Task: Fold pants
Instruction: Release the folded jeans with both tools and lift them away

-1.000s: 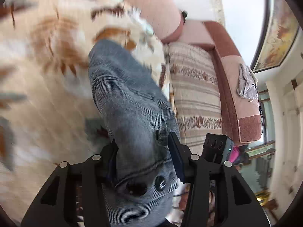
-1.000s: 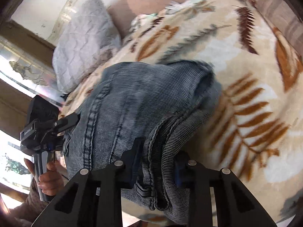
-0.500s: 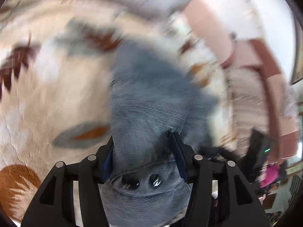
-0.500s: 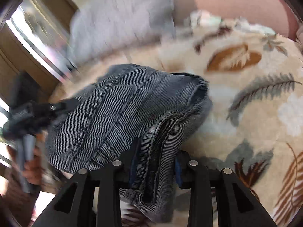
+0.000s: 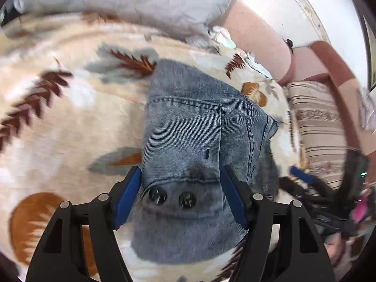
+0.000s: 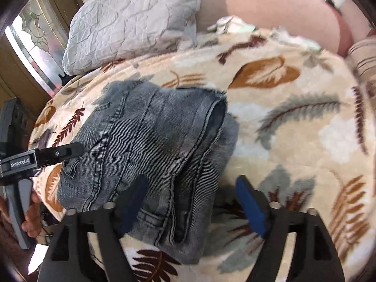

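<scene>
The pants (image 5: 188, 127) lie in a compact folded bundle on the leaf-print blanket (image 5: 58, 122) that covers the bed, below the grey pillow (image 6: 131, 21). A second ago both grippers were clamped on the denim and carrying it; now both are letting go.

The left gripper (image 5: 181, 197) has its jaws opening around the waistband end, where two dark buttons show. The blue pads stand just beside the cloth on either side; whether the left pad still brushes it I cannot tell, but they no longer pinch it.

The right gripper (image 6: 192, 206) has jaws opening wider: the right pad stands clear over the blanket, the left pad is blurred against the stacked hems. The cloth sits between them but is not squeezed.

The bundle has come down from mid-air and rests flat, its layers stacked and edges roughly in line. I judge the last fold placed and the task close to done; what remains is probably drawing both grippers back without dragging a layer loose.
</scene>
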